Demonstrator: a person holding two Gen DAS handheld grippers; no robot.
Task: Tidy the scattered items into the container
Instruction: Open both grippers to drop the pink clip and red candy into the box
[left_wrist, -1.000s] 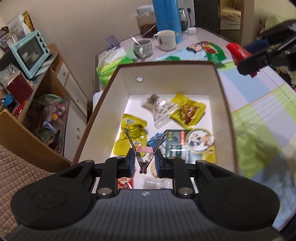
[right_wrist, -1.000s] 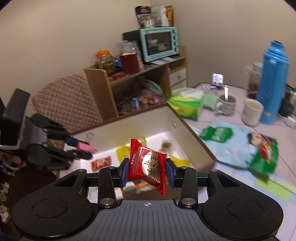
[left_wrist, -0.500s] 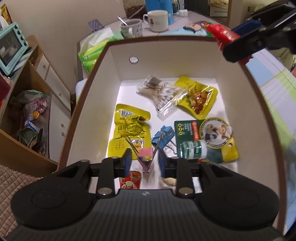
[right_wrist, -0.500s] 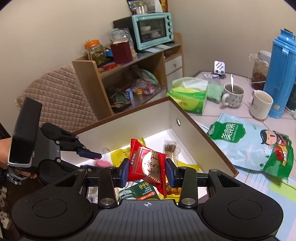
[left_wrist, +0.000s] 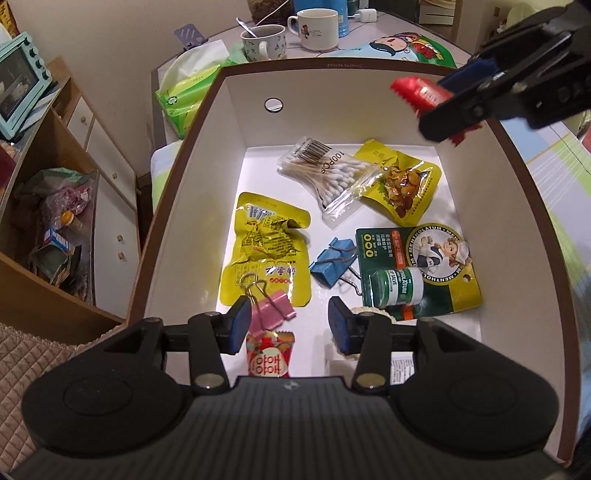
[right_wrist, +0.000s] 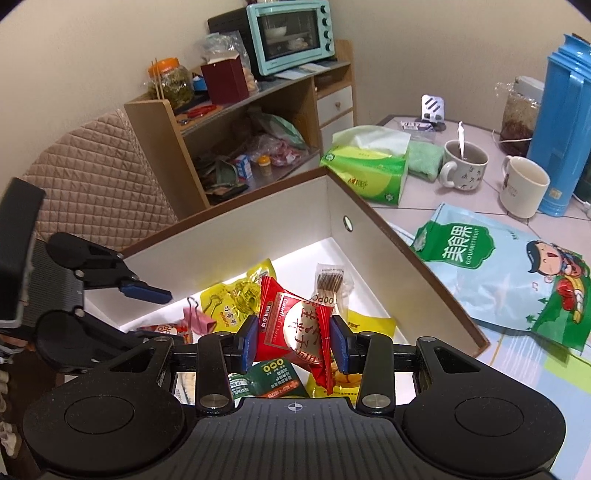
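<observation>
The brown-rimmed white box (left_wrist: 369, 64) (right_wrist: 229, 236) holds a cotton swab bag (left_wrist: 328, 173), two yellow snack packets (left_wrist: 266, 251), a blue binder clip (left_wrist: 332, 264), a green Mentholatum card (left_wrist: 417, 266) and a red candy (left_wrist: 267, 358). My left gripper (left_wrist: 290, 323) (right_wrist: 147, 314) stands open low inside the box. A pink binder clip (left_wrist: 271, 312) (right_wrist: 197, 319) lies loose on the floor by its left finger. My right gripper (right_wrist: 295, 341) (left_wrist: 443, 107) is shut on a red snack packet (right_wrist: 295, 325) (left_wrist: 415, 92) and hovers over the box's right side.
On the table behind the box are a green tissue pack (right_wrist: 369, 166), two mugs (right_wrist: 465, 166), a blue thermos (right_wrist: 561, 122) and a large snack bag (right_wrist: 517, 269). A wooden shelf with a teal oven (right_wrist: 291, 35) and a quilted chair (right_wrist: 88, 177) stand to the left.
My left gripper dropped into the box, opened and let go of the pink binder clip, which now lies on the floor. My right gripper carried the red packet over the box.
</observation>
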